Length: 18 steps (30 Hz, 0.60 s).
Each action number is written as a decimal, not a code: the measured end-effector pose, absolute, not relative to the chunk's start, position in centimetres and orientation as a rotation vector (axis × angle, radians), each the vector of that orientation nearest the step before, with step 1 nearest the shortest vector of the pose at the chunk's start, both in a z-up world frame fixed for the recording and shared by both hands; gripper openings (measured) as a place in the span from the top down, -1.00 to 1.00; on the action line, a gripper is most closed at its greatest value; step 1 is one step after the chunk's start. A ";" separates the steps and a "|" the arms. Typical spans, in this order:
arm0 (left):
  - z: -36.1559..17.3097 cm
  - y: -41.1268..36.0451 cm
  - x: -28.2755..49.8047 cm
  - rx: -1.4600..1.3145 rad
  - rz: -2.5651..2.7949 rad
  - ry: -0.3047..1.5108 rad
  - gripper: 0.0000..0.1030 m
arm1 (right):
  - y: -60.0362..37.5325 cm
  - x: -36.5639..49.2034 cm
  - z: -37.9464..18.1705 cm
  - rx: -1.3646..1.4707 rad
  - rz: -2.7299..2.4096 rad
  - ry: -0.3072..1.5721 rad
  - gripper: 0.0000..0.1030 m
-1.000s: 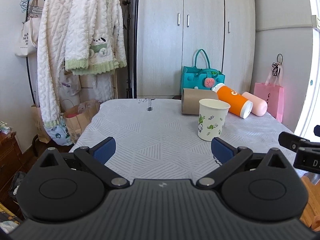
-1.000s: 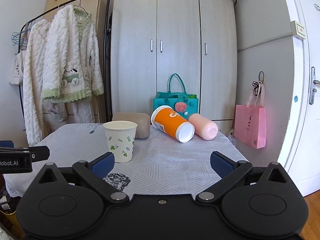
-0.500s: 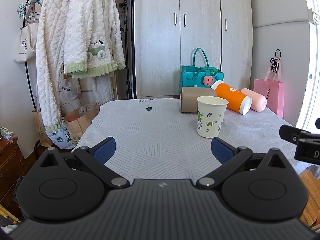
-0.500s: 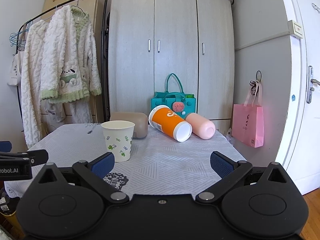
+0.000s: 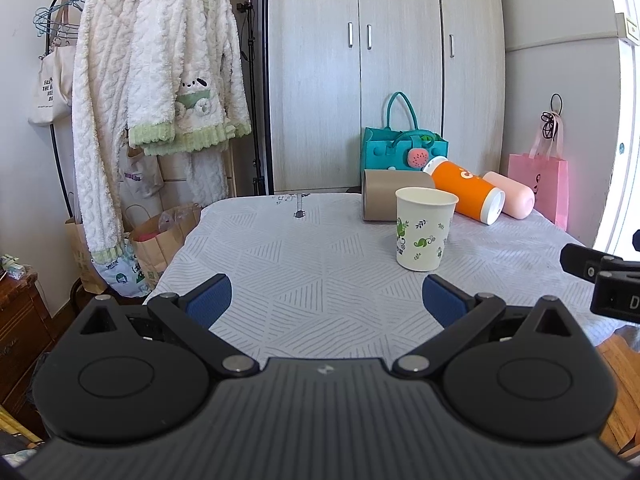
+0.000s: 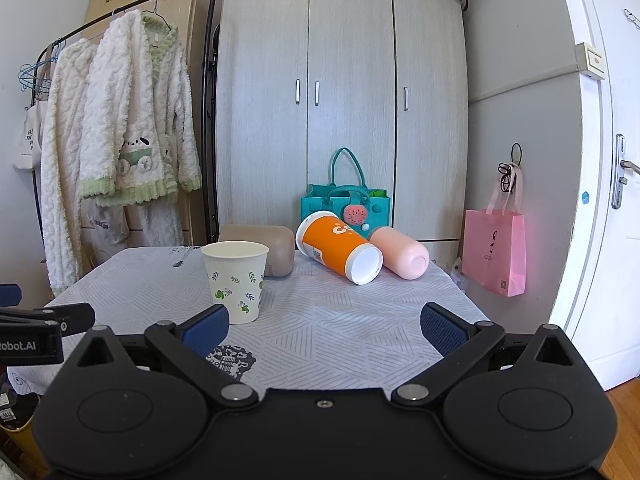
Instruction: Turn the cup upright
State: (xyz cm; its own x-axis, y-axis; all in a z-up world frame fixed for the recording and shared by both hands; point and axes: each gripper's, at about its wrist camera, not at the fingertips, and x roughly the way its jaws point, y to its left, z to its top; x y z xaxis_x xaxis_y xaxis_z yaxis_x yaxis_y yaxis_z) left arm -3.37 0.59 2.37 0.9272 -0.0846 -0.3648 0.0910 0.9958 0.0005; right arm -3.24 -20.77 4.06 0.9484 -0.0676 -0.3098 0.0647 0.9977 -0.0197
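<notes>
A white paper cup with green leaf prints (image 5: pixel 425 234) stands upright, mouth up, on the patterned tablecloth (image 5: pixel 304 264); it also shows in the right wrist view (image 6: pixel 236 282). Behind it lie three cups on their sides: a brown one (image 5: pixel 390 200), an orange one (image 5: pixel 466 196) and a pink one (image 5: pixel 514 200), also seen from the right as the brown cup (image 6: pixel 276 250), the orange cup (image 6: pixel 340 248) and the pink cup (image 6: pixel 400 252). My left gripper (image 5: pixel 326 300) is open and empty, near the table's front edge. My right gripper (image 6: pixel 324 326) is open and empty, its left finger just in front of the paper cup.
A teal bag (image 5: pixel 402 148) sits at the table's back edge before a wardrobe (image 6: pixel 340 100). A clothes rack with fleecy robes (image 5: pixel 160 92) stands left. A pink bag (image 6: pixel 496 252) hangs on the right wall by a door (image 6: pixel 600 184). Paper bags (image 5: pixel 160 240) stand on the floor left.
Both grippers have drifted slightly, so the scene shifts a little in each view. The cups have not moved. Both grippers stay open and empty.
</notes>
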 end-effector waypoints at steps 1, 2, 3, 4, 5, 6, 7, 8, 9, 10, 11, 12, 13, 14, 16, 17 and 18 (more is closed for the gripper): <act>2.4 0.6 -3.4 0.017 -0.090 0.373 -1.00 | -20.8 -3.2 4.1 -0.009 -0.068 0.316 -1.00; 2.3 0.6 -3.4 0.017 -0.090 0.374 -1.00 | -20.8 -3.3 4.1 -0.009 -0.069 0.316 -1.00; 2.3 0.6 -3.4 0.018 -0.090 0.375 -1.00 | -20.8 -3.2 4.1 -0.010 -0.069 0.316 -1.00; 2.3 0.6 -3.4 0.018 -0.090 0.375 -1.00 | -20.8 -3.2 4.0 -0.010 -0.069 0.316 -1.00; 2.3 0.6 -3.4 0.018 -0.089 0.375 -1.00 | -20.8 -3.2 4.0 -0.010 -0.070 0.316 -1.00; 2.3 0.6 -3.4 0.018 -0.089 0.374 -1.00 | -20.8 -3.2 4.0 -0.010 -0.070 0.316 -1.00; 2.3 0.6 -3.4 0.018 -0.089 0.375 -1.00 | -20.7 -3.2 4.0 -0.010 -0.070 0.316 -1.00; 2.3 0.6 -3.4 0.018 -0.089 0.376 -1.00 | -20.8 -3.2 4.0 -0.010 -0.070 0.316 -1.00; 2.2 0.6 -3.4 0.019 -0.089 0.377 -1.00 | -20.7 -3.2 4.0 -0.010 -0.070 0.316 -1.00; 2.2 0.6 -3.4 0.021 -0.090 0.378 -1.00 | -20.8 -3.2 4.0 -0.009 -0.071 0.316 -1.00; 2.1 0.6 -3.4 0.023 -0.091 0.379 -1.00 | -20.8 -3.2 4.0 -0.009 -0.070 0.316 -1.00; 2.0 0.6 -3.4 0.026 -0.092 0.380 -1.00 | -20.8 -3.2 4.0 -0.009 -0.070 0.316 -1.00; 2.0 0.6 -3.4 0.028 -0.092 0.382 -1.00 | -20.8 -3.2 4.0 -0.010 -0.070 0.316 -1.00; 2.0 0.5 -3.4 0.028 -0.091 0.382 -1.00 | -20.8 -3.2 4.0 -0.009 -0.071 0.315 -1.00; 2.0 0.6 -3.4 0.027 -0.091 0.381 -1.00 | -20.9 -3.2 4.0 -0.007 -0.073 0.314 -1.00; 2.0 0.5 -3.4 0.027 -0.091 0.381 -1.00 | -20.9 -3.2 4.0 -0.007 -0.073 0.313 -1.00; 1.9 0.6 -3.4 0.026 -0.090 0.383 -1.00 | -21.0 -3.1 4.0 -0.007 -0.074 0.313 -1.00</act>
State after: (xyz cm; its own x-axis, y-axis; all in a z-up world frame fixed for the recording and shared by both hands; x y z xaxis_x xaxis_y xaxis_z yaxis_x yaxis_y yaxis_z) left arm -3.45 0.58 1.93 0.9238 -0.0828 -0.3739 0.0926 0.9957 0.0085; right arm -3.08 -20.95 3.99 0.9486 -0.0737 -0.3078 0.0717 0.9973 -0.0179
